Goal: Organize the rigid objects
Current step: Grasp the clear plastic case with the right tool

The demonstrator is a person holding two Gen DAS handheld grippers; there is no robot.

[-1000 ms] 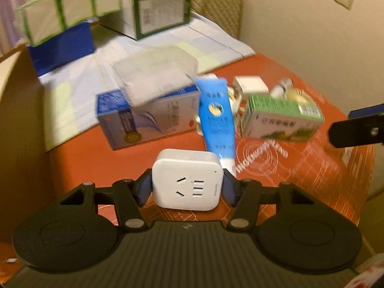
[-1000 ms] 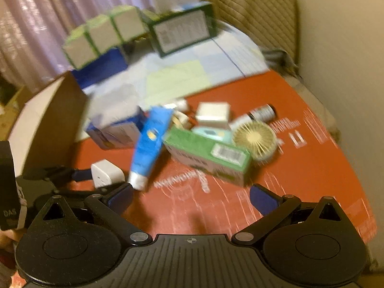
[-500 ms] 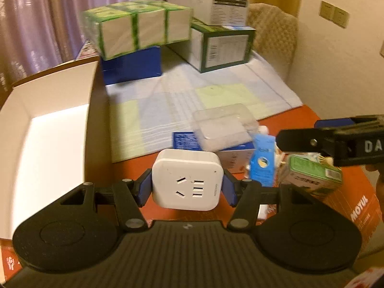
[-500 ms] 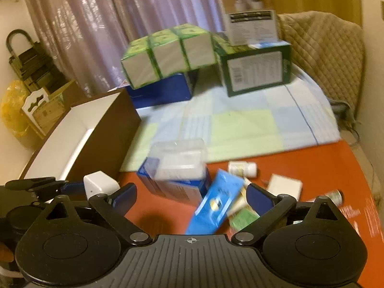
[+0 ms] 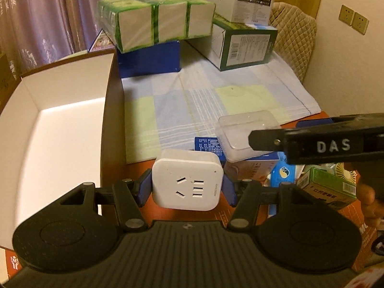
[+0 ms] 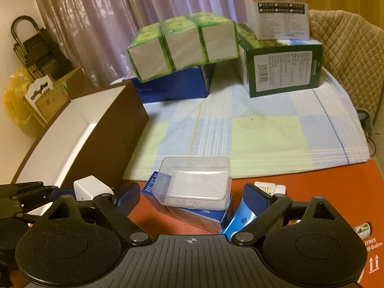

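Observation:
My left gripper point(image 5: 187, 187) is shut on a white socket adapter point(image 5: 188, 182), held in the air just right of the brown box with a white inside point(image 5: 55, 129). The adapter point(image 6: 91, 189) and left gripper also show at the lower left of the right wrist view. My right gripper point(image 6: 192, 196) is open and empty above a clear plastic case point(image 6: 196, 182) lying on a blue box point(image 6: 199, 216). A blue tube point(image 6: 240, 218) leans beside it. A green box point(image 5: 328, 189) and a small fan point(image 5: 343, 172) lie at the right.
A checked cloth point(image 6: 240, 129) covers the far table. On it stand a green-wrapped pack point(image 6: 184, 43) on a dark blue box point(image 6: 175, 84) and a dark green carton point(image 6: 283, 69). A quilted chair back point(image 6: 348, 55) is at the right. The brown box wall point(image 6: 105, 141) is at the left.
Both grippers rose and tilted up, away from the pile on the red table. My left gripper carried the adapter left, up to the brown box. The right gripper stayed open.

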